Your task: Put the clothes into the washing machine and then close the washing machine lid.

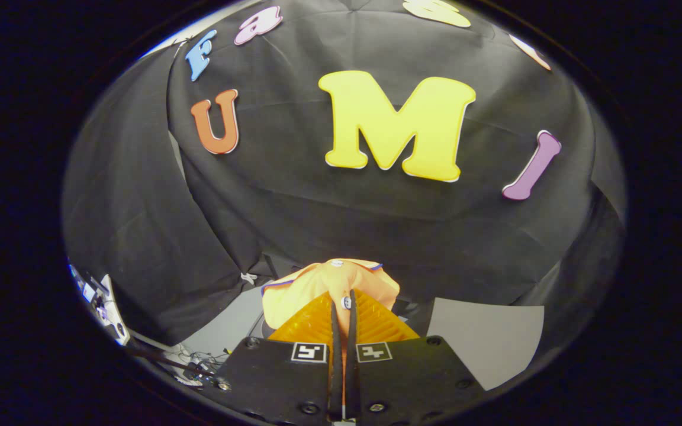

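Observation:
An orange garment [317, 287] with a blue-trimmed collar and small white buttons hangs bunched in front of the booth's black wall. My gripper [344, 303] is shut on it, with a thin fold of the cloth pinched between the two fingers. The garment drapes over and around the fingertips [311, 319], lifted above the floor. Most of the cloth below the fingers is hidden by the gripper body.
A grey surface [486, 343] lies below on the right and another grey patch [228, 325] on the left. Cables and small white equipment [104, 307] sit low at the left by the cloth wall.

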Tool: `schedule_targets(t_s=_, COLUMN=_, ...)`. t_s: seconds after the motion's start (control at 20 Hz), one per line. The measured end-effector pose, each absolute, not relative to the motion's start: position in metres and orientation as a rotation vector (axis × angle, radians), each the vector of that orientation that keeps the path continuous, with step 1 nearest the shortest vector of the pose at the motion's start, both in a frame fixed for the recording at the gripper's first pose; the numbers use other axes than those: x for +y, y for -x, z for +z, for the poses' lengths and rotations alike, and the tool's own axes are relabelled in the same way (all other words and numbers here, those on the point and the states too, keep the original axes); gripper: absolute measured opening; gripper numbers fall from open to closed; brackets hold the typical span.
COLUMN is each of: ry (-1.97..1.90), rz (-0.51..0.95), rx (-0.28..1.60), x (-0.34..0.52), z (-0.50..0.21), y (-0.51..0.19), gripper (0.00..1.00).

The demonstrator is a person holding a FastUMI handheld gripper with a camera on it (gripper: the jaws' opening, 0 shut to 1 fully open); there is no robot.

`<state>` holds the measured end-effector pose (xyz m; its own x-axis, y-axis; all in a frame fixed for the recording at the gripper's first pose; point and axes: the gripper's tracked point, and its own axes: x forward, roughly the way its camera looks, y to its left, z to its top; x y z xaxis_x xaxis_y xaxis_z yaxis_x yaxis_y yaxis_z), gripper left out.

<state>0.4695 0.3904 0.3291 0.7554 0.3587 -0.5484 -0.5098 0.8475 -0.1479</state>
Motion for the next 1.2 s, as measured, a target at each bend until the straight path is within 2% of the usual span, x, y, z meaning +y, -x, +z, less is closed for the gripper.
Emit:
schedule_targets(t_s=0.65, ry=0.322, rz=0.522, rx=0.648, x=0.418, z=0.235, y=-0.472, gripper=0.05)
schedule_targets(t_s=1.2, ry=0.333, rz=0.494, rx=0.754, x=0.423, z=0.152, y=-0.477, gripper=0.05)
